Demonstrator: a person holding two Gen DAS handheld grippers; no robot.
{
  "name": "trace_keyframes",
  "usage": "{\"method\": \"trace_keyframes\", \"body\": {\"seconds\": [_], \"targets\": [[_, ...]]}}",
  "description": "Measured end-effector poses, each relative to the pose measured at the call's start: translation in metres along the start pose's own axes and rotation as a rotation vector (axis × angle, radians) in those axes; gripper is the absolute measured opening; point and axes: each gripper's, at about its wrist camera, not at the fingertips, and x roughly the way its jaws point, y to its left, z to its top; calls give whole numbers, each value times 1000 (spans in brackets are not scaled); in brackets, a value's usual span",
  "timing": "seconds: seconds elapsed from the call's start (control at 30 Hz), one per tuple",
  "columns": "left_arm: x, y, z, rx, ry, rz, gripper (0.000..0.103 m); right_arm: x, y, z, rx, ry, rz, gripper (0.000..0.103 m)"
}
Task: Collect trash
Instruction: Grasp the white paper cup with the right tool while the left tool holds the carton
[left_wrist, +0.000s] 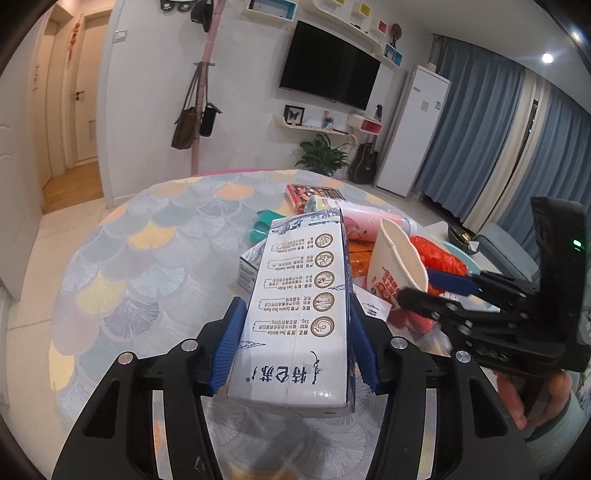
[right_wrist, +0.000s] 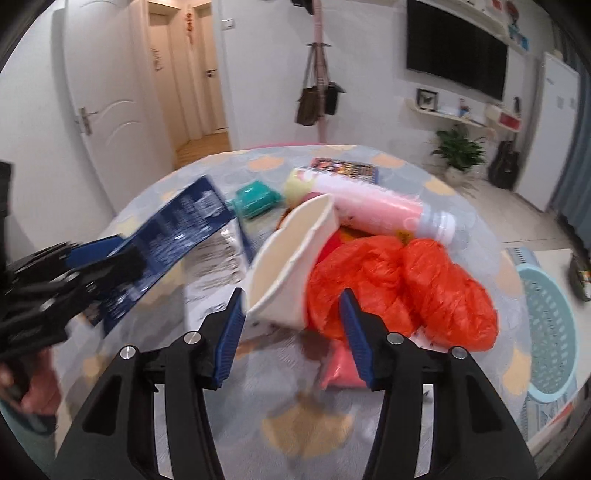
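My left gripper (left_wrist: 293, 347) is shut on a white and blue milk carton (left_wrist: 299, 306) and holds it above the round table (left_wrist: 147, 258). The carton also shows in the right wrist view (right_wrist: 173, 240), held by the left gripper (right_wrist: 96, 266). My right gripper (right_wrist: 291, 332) is open, its fingers on either side of a crushed white paper cup (right_wrist: 288, 258) lying on its side. In the left wrist view the right gripper (left_wrist: 436, 286) sits at the cup (left_wrist: 395, 258). Orange plastic bags (right_wrist: 406, 288) lie to the cup's right.
A pink bottle (right_wrist: 376, 210), a teal box (right_wrist: 256, 199), a red printed box (right_wrist: 347, 170) and a second small carton (left_wrist: 249, 267) lie on the table. A light blue basket (right_wrist: 554, 325) sits at the right, beside the table. A red packet (right_wrist: 340, 369) lies under the bags.
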Motion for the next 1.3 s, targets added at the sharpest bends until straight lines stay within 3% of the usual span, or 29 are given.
{"method": "trace_keyframes", "body": {"seconds": [0.23,0.27,0.3,0.33,0.4,0.6,0.8,1.03,1.3], "targets": [[-1,-1,3,-1,-15,-8,53,20,-10,15,21,11,-35,53],[-1,-1,3,0,-15,-7,53,21,-13,16,37,16,-30,50],[-2,-1,3,0,-16,-5,53,21,-15,16,47,18,-21,32],[-2,-1,3,0,-17,-2,53,20,-17,17,51,17,-12,25],[-3,-1,5,-5,-23,-2,53,14,-18,16,52,0,5,23],[-15,-13,15,-11,-70,-8,52,-25,-25,29,72,-95,100,22],[-28,-38,38,25,-129,-38,52,-67,-45,43,112,-201,130,22],[-29,-85,64,98,-175,-97,52,-109,-93,52,176,-306,65,22],[1,-145,81,169,-150,-178,52,-129,-164,41,284,-344,-37,22]]}}
